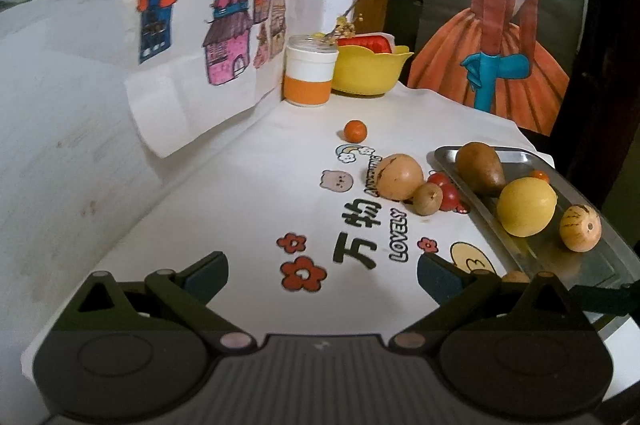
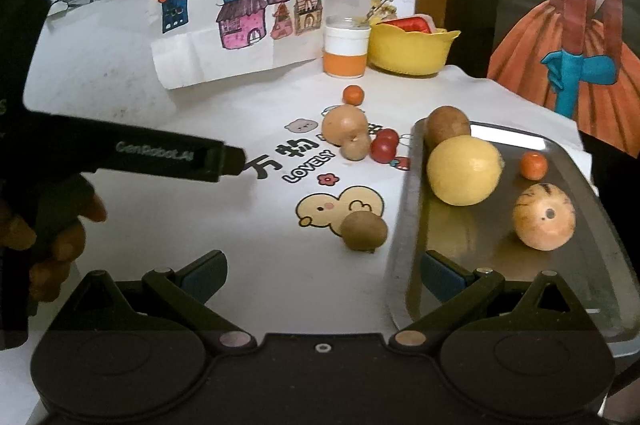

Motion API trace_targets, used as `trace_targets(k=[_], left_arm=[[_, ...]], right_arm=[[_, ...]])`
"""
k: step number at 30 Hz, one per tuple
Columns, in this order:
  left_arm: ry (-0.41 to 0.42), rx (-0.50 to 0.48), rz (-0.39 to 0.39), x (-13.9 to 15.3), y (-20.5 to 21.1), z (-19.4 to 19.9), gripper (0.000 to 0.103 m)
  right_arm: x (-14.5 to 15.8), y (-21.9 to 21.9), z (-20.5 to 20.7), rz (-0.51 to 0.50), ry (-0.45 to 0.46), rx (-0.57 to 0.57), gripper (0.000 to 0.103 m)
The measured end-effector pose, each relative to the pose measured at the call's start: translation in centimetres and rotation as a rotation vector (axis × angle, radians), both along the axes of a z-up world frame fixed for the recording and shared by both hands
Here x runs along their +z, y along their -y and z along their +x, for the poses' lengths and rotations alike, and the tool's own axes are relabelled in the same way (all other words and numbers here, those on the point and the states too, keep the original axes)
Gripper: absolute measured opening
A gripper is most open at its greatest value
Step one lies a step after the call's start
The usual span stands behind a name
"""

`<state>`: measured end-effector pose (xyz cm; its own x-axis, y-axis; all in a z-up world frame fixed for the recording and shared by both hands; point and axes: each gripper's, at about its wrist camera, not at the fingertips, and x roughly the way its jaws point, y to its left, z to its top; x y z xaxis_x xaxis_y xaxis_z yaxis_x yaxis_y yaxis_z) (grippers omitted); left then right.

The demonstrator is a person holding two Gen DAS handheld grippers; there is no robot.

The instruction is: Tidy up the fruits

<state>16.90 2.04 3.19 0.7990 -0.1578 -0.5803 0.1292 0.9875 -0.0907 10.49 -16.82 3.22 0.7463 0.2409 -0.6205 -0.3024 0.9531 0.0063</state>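
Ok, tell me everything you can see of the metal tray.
The tray is a shallow rectangular dish of shiny grey metal with rounded corners and a raised rim, lying flat on the white printed cloth at the table's right side. It holds four fruits: a brown one at the far end, a big yellow one touching it, a small orange one and a striped tan one. The right claw's right finger hangs over its near end.

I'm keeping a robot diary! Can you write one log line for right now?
left tongs: open, empty | right tongs: open, empty | metal tray: four fruits, including yellow fruit | cloth: six fruits left
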Motion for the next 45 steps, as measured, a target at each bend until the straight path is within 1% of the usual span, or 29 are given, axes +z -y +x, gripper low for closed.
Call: trace_targets(k=[5,7,11,14,18,23,25,28,32,33,37,42,45], left_arm=[[-0.008,-0.046,-0.006,0.3,0.6,1.4,0.103],[-0.012,-0.067,-0.014,0.4,0.8,1.8,0.103],[-0.032,-0.114,-0.035,0.3,1.8,3.0,0.102],[-0.046,-0.14,-0.044,0.2,2.7,4.0,0.102],[-0.06,-0.167,-0.055,0.1,3.7,5.2,0.102],[-0.07,-0.192,-0.065,-0.1,4.9,6.4,0.102],[-0.074,-0.198,-0.068,-0.2,5.3,6.8,0.1],[-0.081,-0.202,-0.068,-0.4,5.8,7.4,0.095],[-0.094,-0.201,-0.073,-0.6,6.3,8.2,0.087],[-0.097,-0.2,-0.074,-0.7,6.3,8.4,0.084],[-0.107,-0.196,-0.085,-0.9,6.7,9.0,0.078],[-0.127,-0.196,-0.09,-1.1,7.4,9.6,0.066],[-0.141,-0.183,-0.092,-1.4,7.7,10.1,0.062]], right_arm=[[-0.1,-0.1,0.6,0.036,-0.01,0.013,0.101],[-0.2,0.0,0.9,0.049,-0.019,0.01,0.097],[-0.3,0.1,1.3,0.039,-0.013,0.008,0.094],[-0.3,-0.1,1.7,0.009,-0.001,0.01,0.09],[-0.5,-0.3,2.2,-0.043,0.02,0.019,0.081],[-0.7,-0.2,2.9,-0.082,0.039,0.024,0.07],[-0.7,-0.2,3.0,-0.091,0.047,0.027,0.062],[-0.7,0.0,3.3,-0.087,0.042,0.03,0.055],[-0.8,0.0,3.5,-0.105,0.043,0.038,0.051],[-0.8,-0.1,3.5,-0.113,0.046,0.039,0.049],[-0.9,0.0,3.8,-0.135,0.045,0.033,0.042],[-0.9,-0.2,3.8,-0.152,0.05,0.036,0.041],[-0.9,-0.1,3.8,-0.151,0.05,0.037,0.041]])
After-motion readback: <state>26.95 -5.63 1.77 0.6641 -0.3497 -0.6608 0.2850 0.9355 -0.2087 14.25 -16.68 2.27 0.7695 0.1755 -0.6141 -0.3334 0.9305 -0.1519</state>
